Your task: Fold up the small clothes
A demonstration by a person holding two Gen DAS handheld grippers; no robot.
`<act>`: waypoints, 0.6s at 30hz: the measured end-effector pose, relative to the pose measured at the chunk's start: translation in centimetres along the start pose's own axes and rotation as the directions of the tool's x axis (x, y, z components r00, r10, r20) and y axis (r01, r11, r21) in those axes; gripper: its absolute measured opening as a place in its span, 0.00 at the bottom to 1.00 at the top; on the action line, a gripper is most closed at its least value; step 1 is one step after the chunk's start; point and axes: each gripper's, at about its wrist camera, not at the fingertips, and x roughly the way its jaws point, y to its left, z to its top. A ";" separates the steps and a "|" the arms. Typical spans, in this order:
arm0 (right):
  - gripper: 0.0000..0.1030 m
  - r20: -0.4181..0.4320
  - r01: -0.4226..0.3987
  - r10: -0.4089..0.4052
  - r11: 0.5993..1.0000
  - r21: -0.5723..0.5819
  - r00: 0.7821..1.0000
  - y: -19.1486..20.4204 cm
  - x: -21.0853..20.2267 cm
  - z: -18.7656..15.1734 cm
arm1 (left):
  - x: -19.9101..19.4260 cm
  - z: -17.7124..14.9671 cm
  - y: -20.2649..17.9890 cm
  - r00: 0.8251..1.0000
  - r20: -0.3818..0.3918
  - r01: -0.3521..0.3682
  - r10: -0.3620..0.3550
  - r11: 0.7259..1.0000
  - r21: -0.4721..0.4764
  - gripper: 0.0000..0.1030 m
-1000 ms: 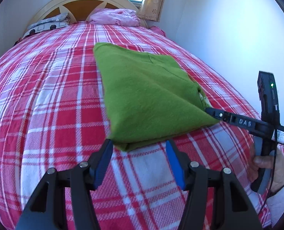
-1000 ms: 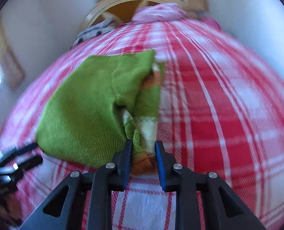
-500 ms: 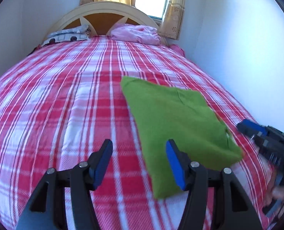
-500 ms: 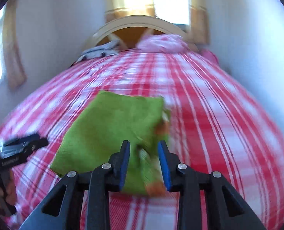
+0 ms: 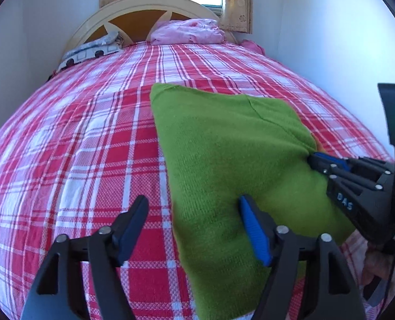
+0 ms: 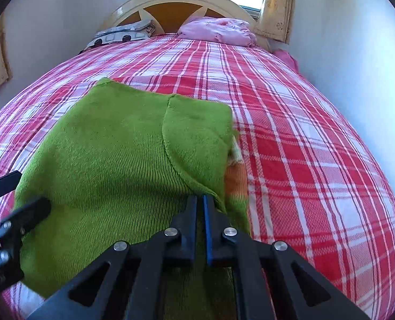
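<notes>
Green knit garment (image 6: 112, 165) lies folded on the plaid bed (image 5: 77, 146), spread ahead of both tools. Right gripper (image 6: 200, 205): jaws pressed together, pinching the near right corner. Left gripper (image 5: 194, 218): jaws spread, the garment's left edge running between them, nothing held. To fold well, close left on that edge first, then lift both corners level and carry them over together.

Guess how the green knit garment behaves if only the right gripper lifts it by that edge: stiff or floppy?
Probably floppy: the green knit garment drapes over the plaid bedspread in soft folds. Likely to unfold, since the right gripper pinches one edge while the left gripper is open. Knit texture suggests little slipping.
</notes>
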 end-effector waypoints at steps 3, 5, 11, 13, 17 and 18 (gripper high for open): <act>0.03 0.006 -0.026 0.026 1.000 0.017 1.000 -0.1 -1.0 -0.6 | -0.1 0.1 0.2 1.000 -0.012 -0.021 0.021 1.000 -0.005 0.85; 0.04 0.004 -0.053 0.052 0.998 0.038 0.999 -0.2 -1.6 -0.9 | -0.2 0.0 0.5 1.000 -0.021 -0.022 0.022 1.000 -0.013 0.87; 0.12 -0.012 -0.080 0.080 0.996 0.030 0.997 0.2 -5.3 -3.7 | -0.6 -0.7 0.3 0.999 -0.018 -0.033 0.033 0.999 -0.003 0.95; 0.12 0.018 -0.060 0.060 0.998 0.014 0.998 0.6 -6.4 -4.5 | -0.3 -0.9 0.1 0.999 -0.029 -0.024 0.024 1.000 -0.003 0.95; 0.12 0.062 -0.095 0.091 0.993 0.070 0.994 -0.1 -8.1 -4.7 | -0.6 -1.2 0.4 0.999 -0.049 0.010 -0.011 1.000 -0.025 0.95; 0.12 0.073 -0.125 0.118 0.986 0.110 0.990 -0.7 -8.3 -4.6 | -0.7 -1.3 0.7 0.998 -0.055 0.028 -0.029 0.999 -0.029 0.95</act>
